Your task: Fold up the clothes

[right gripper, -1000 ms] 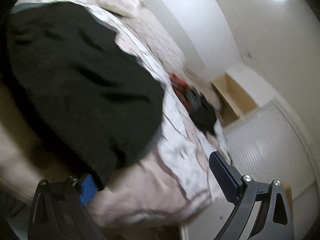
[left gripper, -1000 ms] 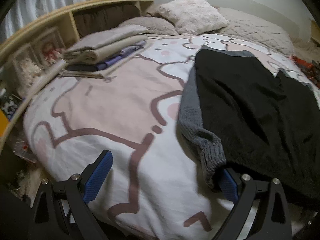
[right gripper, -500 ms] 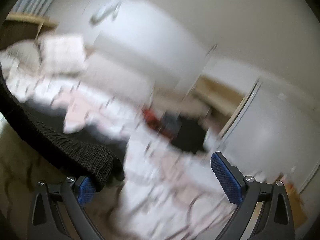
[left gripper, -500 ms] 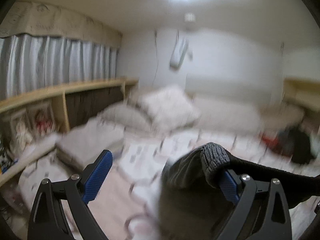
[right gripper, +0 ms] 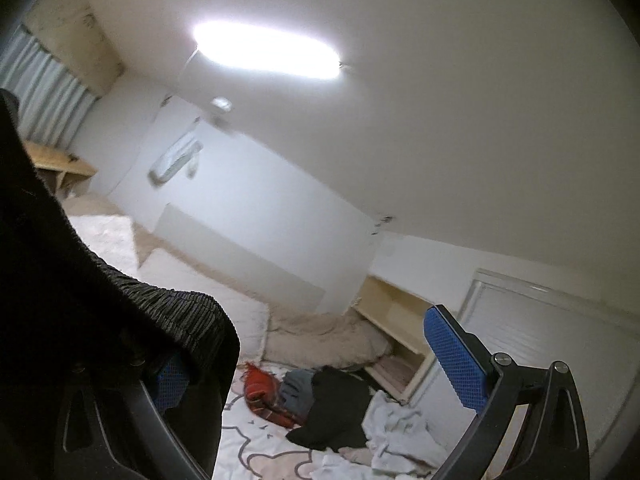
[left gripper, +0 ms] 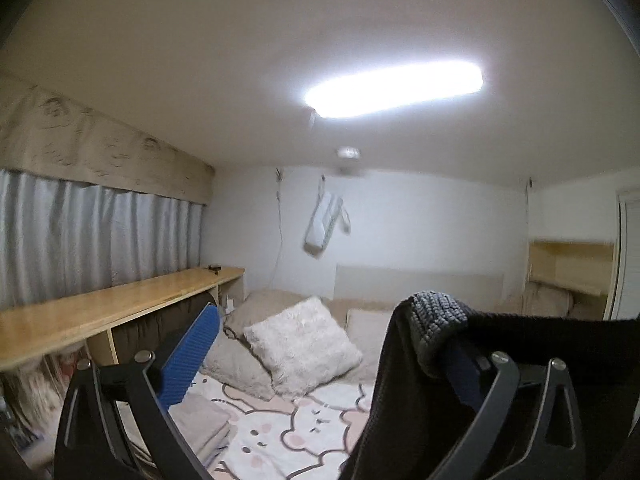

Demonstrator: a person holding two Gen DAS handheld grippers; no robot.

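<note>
A black sweater with a grey knit cuff (left gripper: 436, 320) hangs over the right finger of my left gripper (left gripper: 324, 356), raised high above the bed (left gripper: 304, 432). The left jaws stand wide apart, the garment draped over one finger only. In the right wrist view the same sweater's ribbed hem (right gripper: 176, 316) drapes over the left finger of my right gripper (right gripper: 312, 364), whose jaws also stand wide apart. Both grippers point up toward the far wall and ceiling.
Pillows (left gripper: 304, 348) lie at the head of the bed. Folded clothes (left gripper: 200, 428) are stacked at the bed's left by a wooden shelf (left gripper: 100, 312). A pile of unfolded clothes (right gripper: 320, 404) lies at the bed's right near a white door (right gripper: 532, 328).
Both grippers have lifted the sweater off the bed and tilted upward; the views swung from the bedspread to the far wall and ceiling.
</note>
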